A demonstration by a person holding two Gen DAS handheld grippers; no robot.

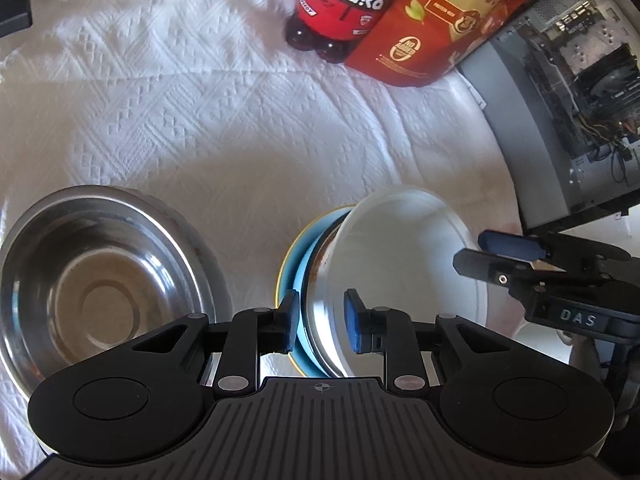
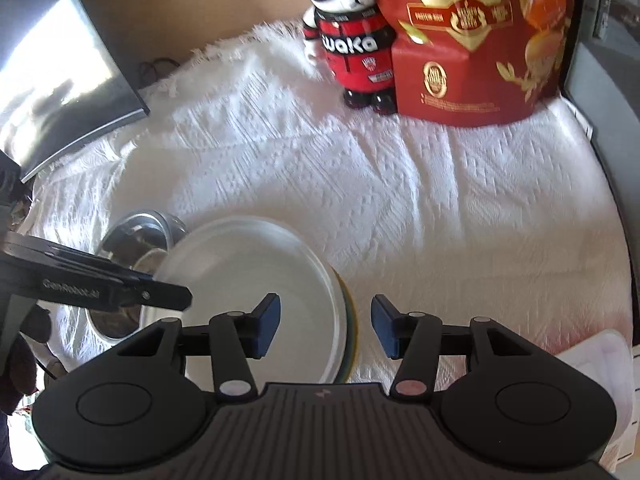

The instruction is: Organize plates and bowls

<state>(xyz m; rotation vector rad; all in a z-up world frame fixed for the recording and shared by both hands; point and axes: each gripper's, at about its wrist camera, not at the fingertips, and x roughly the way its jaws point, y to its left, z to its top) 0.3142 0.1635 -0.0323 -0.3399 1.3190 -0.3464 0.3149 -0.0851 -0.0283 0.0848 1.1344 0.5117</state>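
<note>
A stack of dishes sits on the white cloth: a white plate point(image 1: 400, 248) tilted on top of a steel plate point(image 1: 320, 304), over a blue plate point(image 1: 298, 272) with a yellow rim. My left gripper point(image 1: 322, 320) is open, its fingers straddling the near rim of the steel plate. A steel bowl point(image 1: 96, 284) stands to the left. In the right wrist view the white plate point(image 2: 248, 280) lies under my right gripper point(image 2: 325, 328), which is open across the plate's right rim. The steel bowl point(image 2: 140, 236) shows behind the left gripper's finger point(image 2: 120, 288).
A red and black bear figure point(image 2: 352, 48) and a red egg bag point(image 2: 480, 40) stand at the back. A computer case point(image 1: 568, 120) is at the right. A dark monitor point(image 2: 60, 72) leans at the back left. A white container point(image 2: 600, 360) lies at the right edge.
</note>
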